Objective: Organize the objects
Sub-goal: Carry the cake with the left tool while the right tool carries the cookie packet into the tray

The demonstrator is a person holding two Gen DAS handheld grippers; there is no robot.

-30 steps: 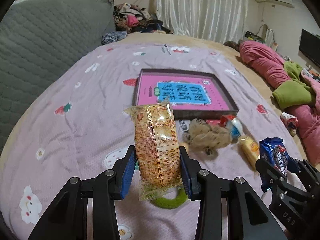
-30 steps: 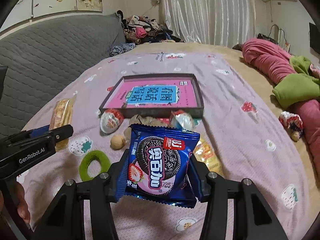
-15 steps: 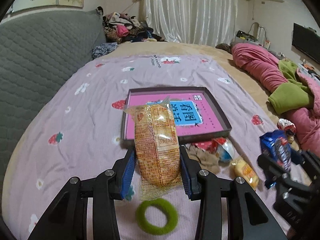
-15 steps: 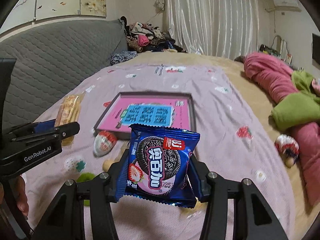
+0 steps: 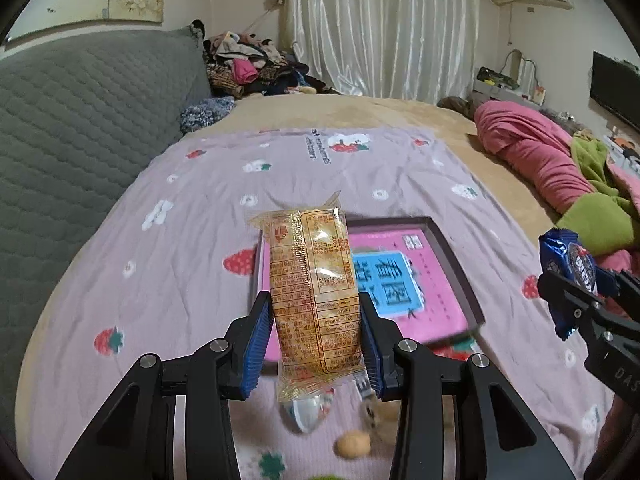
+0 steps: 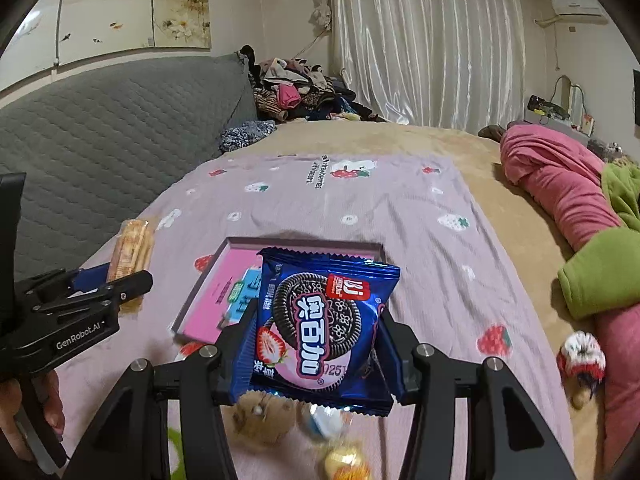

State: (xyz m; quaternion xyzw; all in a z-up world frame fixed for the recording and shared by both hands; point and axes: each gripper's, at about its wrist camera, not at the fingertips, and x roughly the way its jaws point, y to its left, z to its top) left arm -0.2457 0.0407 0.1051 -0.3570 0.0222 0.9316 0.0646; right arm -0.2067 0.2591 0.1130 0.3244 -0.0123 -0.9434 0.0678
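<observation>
My left gripper point(image 5: 316, 344) is shut on a yellow-orange snack packet point(image 5: 312, 292) and holds it upright above the bed, just short of the shallow pink-lined tray point(image 5: 448, 268). My right gripper point(image 6: 316, 340) is shut on a blue cookie packet point(image 6: 324, 320), also raised near the tray point(image 6: 236, 276). The right gripper with its blue packet shows at the right edge of the left wrist view point(image 5: 576, 280). The left gripper with its yellow packet shows at the left of the right wrist view point(image 6: 100, 292).
Loose small items lie on the purple strawberry blanket point(image 5: 192, 248) below the grippers: a wrapped egg-shaped toy point(image 5: 308, 412), a small tan ball point(image 5: 352, 444), a fuzzy brown thing point(image 6: 264, 416). A grey headboard point(image 5: 80, 120) is left; pink and green bedding point(image 5: 560, 176) is right.
Both grippers have risen and moved forward toward the tray, still holding their packets. The loose items have slid down to the bottom of both views.
</observation>
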